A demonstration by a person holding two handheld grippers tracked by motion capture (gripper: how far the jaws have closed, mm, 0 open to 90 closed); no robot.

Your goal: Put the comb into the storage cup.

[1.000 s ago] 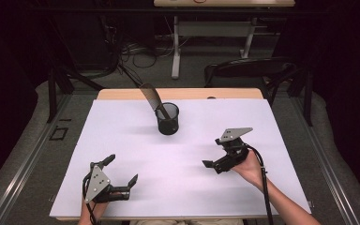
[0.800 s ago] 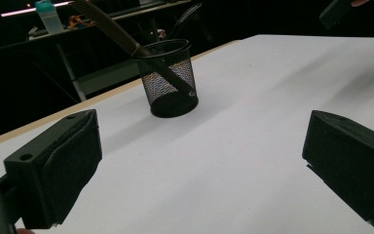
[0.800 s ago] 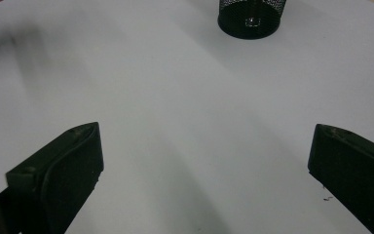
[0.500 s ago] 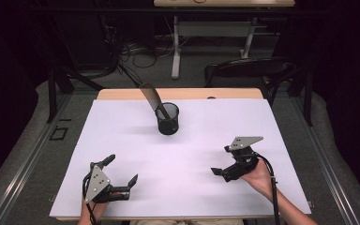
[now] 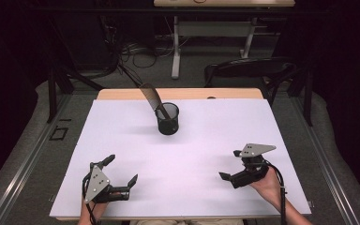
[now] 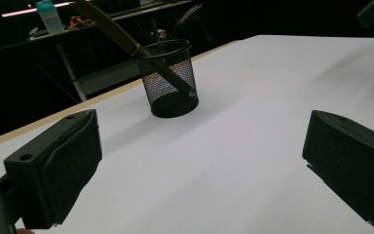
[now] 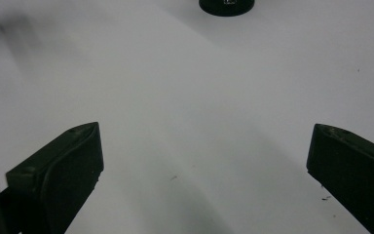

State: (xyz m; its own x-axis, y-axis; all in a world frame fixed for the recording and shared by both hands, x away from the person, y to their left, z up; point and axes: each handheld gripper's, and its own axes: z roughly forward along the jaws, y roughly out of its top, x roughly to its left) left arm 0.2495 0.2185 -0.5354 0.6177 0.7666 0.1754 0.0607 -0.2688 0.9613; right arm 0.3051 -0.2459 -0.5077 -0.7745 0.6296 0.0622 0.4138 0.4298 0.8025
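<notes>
Both grippers' fingers spread, grasping nothing: left gripper (image 5: 120, 174), right gripper (image 5: 230, 165); black mesh cup (image 5: 168, 118) with brown comb (image 5: 152, 96) well ahead of fingers on white desk (image 5: 201, 140).

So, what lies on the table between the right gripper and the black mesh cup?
Nothing: in the high view, bare white table separates the right gripper from the mesh cup.
</notes>
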